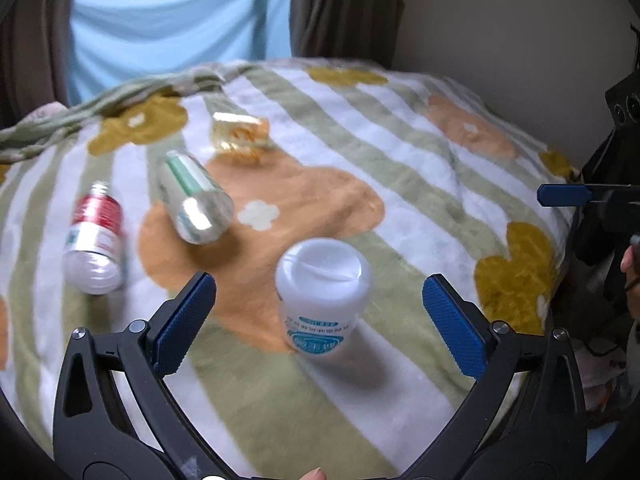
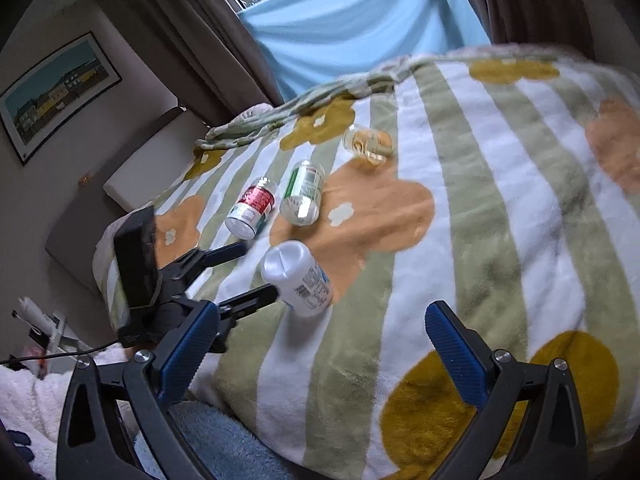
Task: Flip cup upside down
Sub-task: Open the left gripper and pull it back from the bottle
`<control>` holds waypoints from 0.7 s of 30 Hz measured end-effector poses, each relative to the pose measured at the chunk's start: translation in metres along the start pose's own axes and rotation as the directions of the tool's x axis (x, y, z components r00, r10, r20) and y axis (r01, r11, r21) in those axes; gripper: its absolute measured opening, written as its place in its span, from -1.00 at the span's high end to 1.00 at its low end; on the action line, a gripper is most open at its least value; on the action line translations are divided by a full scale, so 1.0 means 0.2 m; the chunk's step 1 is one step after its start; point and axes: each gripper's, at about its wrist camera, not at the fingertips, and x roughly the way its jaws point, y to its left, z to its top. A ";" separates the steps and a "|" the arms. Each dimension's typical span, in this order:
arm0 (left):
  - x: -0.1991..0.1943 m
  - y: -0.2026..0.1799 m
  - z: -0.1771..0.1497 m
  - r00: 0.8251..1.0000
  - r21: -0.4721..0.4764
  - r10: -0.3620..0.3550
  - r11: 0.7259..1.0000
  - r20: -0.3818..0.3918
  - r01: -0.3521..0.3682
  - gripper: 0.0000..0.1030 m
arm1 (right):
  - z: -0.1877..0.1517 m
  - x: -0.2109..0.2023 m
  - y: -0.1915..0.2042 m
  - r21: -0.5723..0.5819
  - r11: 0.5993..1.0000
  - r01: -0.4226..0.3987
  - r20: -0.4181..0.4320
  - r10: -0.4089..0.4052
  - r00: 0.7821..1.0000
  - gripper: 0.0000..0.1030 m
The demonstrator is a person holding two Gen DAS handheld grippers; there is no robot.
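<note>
A white plastic cup with a blue label stands on the striped flower blanket, its closed end facing up. My left gripper is open, and the cup stands between its blue pads, touching neither. In the right wrist view the same cup sits just beyond the left gripper. My right gripper is open and holds nothing; it hovers near the blanket's front edge, short of the cup.
Three more containers lie on their sides beyond the cup: a red-labelled one, a green-labelled clear one and a golden glass. A blue sheet and dark curtains hang behind. The bed edge drops off at the right.
</note>
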 end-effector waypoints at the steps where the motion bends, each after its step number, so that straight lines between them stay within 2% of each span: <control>1: -0.06 0.00 0.02 1.000 -0.005 0.019 1.000 0.019 -0.019 -1.00 | 0.01 -0.03 0.03 -0.019 1.000 0.016 0.018 -0.015 1.000 -1.00; 4: -0.25 -0.02 0.08 0.994 -0.028 0.082 0.996 0.078 -0.080 -1.00 | 0.04 -0.12 0.13 -0.073 0.994 0.080 0.074 -0.075 0.994 -1.00; 7: -0.49 -0.05 0.14 0.978 -0.078 0.151 0.987 0.147 -0.140 -1.00 | 0.08 -0.23 0.27 -0.127 0.976 0.175 0.166 -0.153 0.974 -1.00; 9: -0.65 -0.08 0.16 0.960 -0.115 0.208 0.975 0.186 -0.189 -1.00 | 0.09 -0.29 0.36 -0.143 0.963 0.226 0.234 -0.189 0.954 -1.00; 12: -0.84 -0.13 0.15 0.923 -0.182 0.315 0.943 0.222 -0.278 -1.00 | 0.08 -0.38 0.49 -0.156 0.939 0.305 0.342 -0.239 0.909 -1.00; 15: -0.99 -0.17 0.09 0.892 -0.229 0.371 0.920 0.259 -0.317 -1.00 | 0.05 -0.42 0.59 -0.175 0.918 0.357 0.411 -0.261 0.873 -1.00; 19: -1.14 -0.23 0.00 0.848 -0.245 0.433 0.896 0.306 -0.370 -1.00 | -0.03 -0.45 0.70 -0.177 0.901 0.396 0.466 -0.278 0.840 -0.99; 21: -1.17 -0.25 -0.03 0.836 -0.242 0.445 0.892 0.321 -0.381 -1.00 | -0.07 -0.44 0.74 -0.179 0.891 0.418 0.487 -0.289 0.824 -1.00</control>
